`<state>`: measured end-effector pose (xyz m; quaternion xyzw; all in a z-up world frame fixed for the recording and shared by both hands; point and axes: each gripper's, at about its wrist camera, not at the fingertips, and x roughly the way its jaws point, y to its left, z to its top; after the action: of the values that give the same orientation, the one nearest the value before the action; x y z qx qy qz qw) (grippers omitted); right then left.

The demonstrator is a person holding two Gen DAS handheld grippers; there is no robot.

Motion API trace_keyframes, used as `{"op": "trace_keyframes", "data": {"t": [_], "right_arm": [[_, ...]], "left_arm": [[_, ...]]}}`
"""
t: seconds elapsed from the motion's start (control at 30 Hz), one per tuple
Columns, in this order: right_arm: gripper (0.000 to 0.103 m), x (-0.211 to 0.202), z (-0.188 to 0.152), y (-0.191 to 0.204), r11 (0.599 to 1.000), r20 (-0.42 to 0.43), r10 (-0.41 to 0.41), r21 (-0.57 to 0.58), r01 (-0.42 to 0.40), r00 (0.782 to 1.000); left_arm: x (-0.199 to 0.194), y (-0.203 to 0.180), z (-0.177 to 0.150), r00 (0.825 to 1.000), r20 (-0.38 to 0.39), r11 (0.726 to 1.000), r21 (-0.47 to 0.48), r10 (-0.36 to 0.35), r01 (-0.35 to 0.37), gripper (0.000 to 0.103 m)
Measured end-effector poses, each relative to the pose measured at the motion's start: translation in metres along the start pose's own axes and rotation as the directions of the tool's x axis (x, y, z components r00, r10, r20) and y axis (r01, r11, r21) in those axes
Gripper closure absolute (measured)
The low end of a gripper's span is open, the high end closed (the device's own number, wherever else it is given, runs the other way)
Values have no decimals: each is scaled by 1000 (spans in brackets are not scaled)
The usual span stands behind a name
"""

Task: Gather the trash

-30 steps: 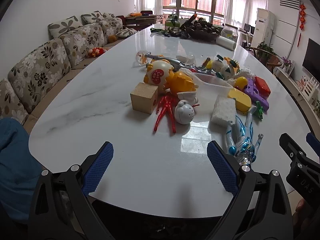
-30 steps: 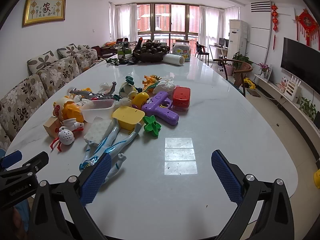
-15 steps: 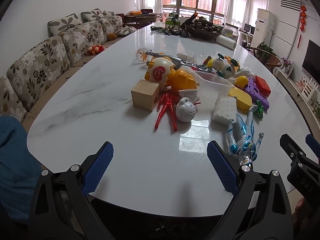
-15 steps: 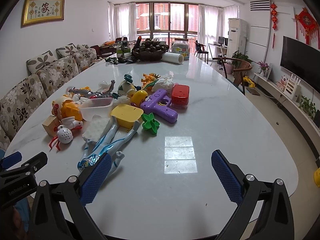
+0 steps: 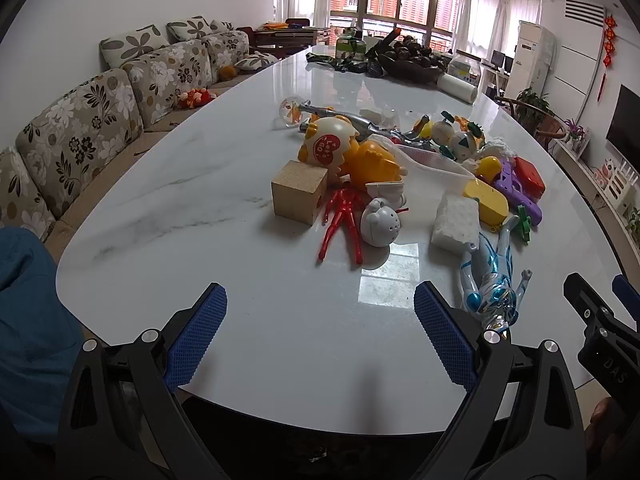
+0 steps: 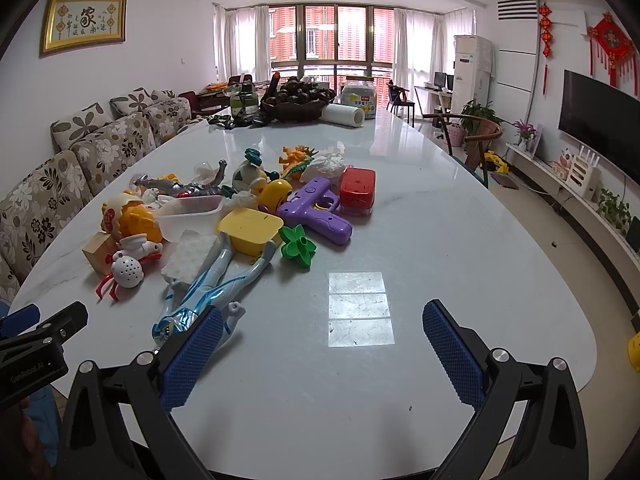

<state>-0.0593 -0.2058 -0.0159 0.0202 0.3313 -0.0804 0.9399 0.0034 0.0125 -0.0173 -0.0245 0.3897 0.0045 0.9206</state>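
Observation:
A heap of toys and scraps lies mid-table: a white foam block (image 5: 456,220) (image 6: 188,256), a clear plastic tray (image 5: 436,168) (image 6: 188,214), crumpled white plastic (image 6: 328,162), a wooden cube (image 5: 298,192), a red figure (image 5: 342,216), a blue-silver figure (image 5: 494,280) (image 6: 208,288), a purple toy gun (image 6: 316,210). My left gripper (image 5: 320,332) is open and empty over the near table edge. My right gripper (image 6: 320,352) is open and empty, just right of the blue-silver figure.
The white marble table (image 5: 180,200) (image 6: 440,220) is long and oval. A floral sofa (image 5: 80,128) runs along its left side. A dark bowl (image 6: 296,108), a paper roll (image 6: 344,114) and jars stand at the far end. A chair (image 6: 476,136) stands to the right.
Both grippers have eased slightly forward over the table, so the toy heap looks a little nearer. Both stay open. Nothing on the table has moved.

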Motion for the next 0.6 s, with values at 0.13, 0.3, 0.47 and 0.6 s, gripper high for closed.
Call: {"op": "trace_keyframes", "data": {"t": [0.13, 0.3, 0.47, 0.6], "right_arm": [[4, 0, 0, 1, 1000, 1, 1, -2, -1, 1000], [4, -1, -1, 4, 1000, -2, 4, -6, -4, 1000], [4, -4, -2, 8, 1000, -2, 7, -11, -7, 1000], [4, -7, -5, 16, 1000, -13, 23, -16, -24, 1000]], "left_arm": [[-1, 1, 1, 1000, 2, 1000, -3, 3, -3, 11], [0, 3, 1, 1000, 0, 1000, -5, 4, -4, 11], [-1, 4, 0, 1000, 2, 1000, -3, 7, -7, 11], [-3, 11, -1, 1000, 11, 1000, -9, 10, -10, 11]]}}
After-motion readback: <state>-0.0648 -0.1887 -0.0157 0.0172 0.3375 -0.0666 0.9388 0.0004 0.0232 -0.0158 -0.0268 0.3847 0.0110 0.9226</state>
